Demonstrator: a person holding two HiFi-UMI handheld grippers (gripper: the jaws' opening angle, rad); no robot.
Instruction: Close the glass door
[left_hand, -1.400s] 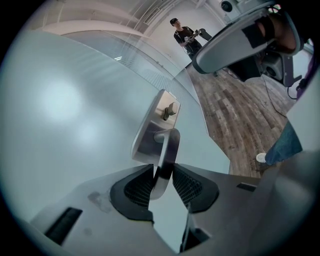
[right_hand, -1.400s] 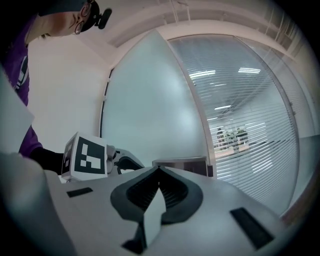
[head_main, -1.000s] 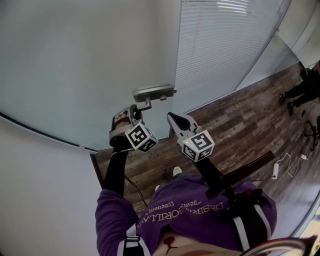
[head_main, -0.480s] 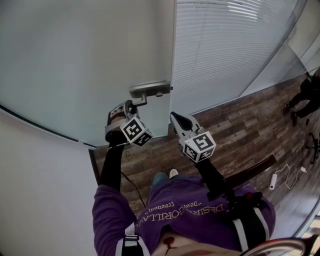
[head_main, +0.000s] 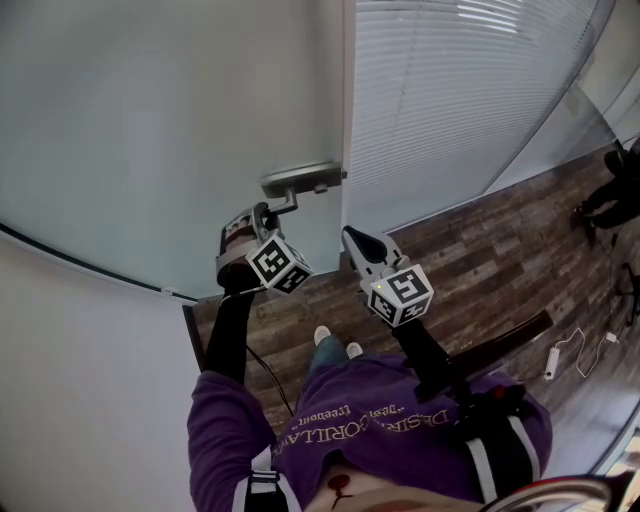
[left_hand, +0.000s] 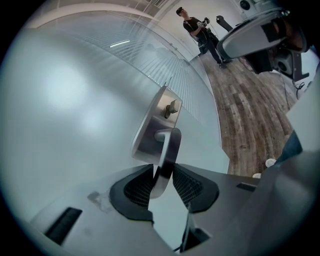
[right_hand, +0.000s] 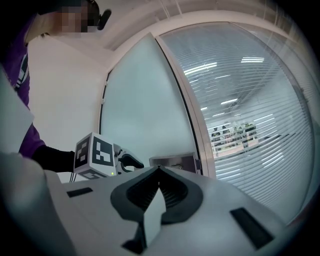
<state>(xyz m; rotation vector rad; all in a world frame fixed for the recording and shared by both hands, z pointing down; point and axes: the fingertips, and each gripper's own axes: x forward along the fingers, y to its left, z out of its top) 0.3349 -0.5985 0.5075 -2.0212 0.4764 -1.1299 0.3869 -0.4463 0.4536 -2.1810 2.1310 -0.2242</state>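
The frosted glass door (head_main: 190, 120) fills the upper left of the head view. A metal handle plate (head_main: 302, 180) sits at its right edge. In the left gripper view the lever handle (left_hand: 166, 152) runs down from the plate (left_hand: 152, 125) between the jaws, and both pads press on it. My left gripper (head_main: 264, 213) is shut on this lever (head_main: 283, 205). My right gripper (head_main: 351, 236) hangs just right of the door's edge. Its tips (right_hand: 159, 170) meet with nothing between them, pointing towards the plate (right_hand: 172, 161).
A glass wall with white blinds (head_main: 460, 90) stands right of the door. Dark wood floor (head_main: 480, 250) lies below, with a white cable and plug strip (head_main: 552, 365) at the right. A person (head_main: 618, 185) stands far off at the right edge.
The door's edge and handle have shifted slightly left and up in the head view, the left gripper staying on the lever. The person's feet have stepped.
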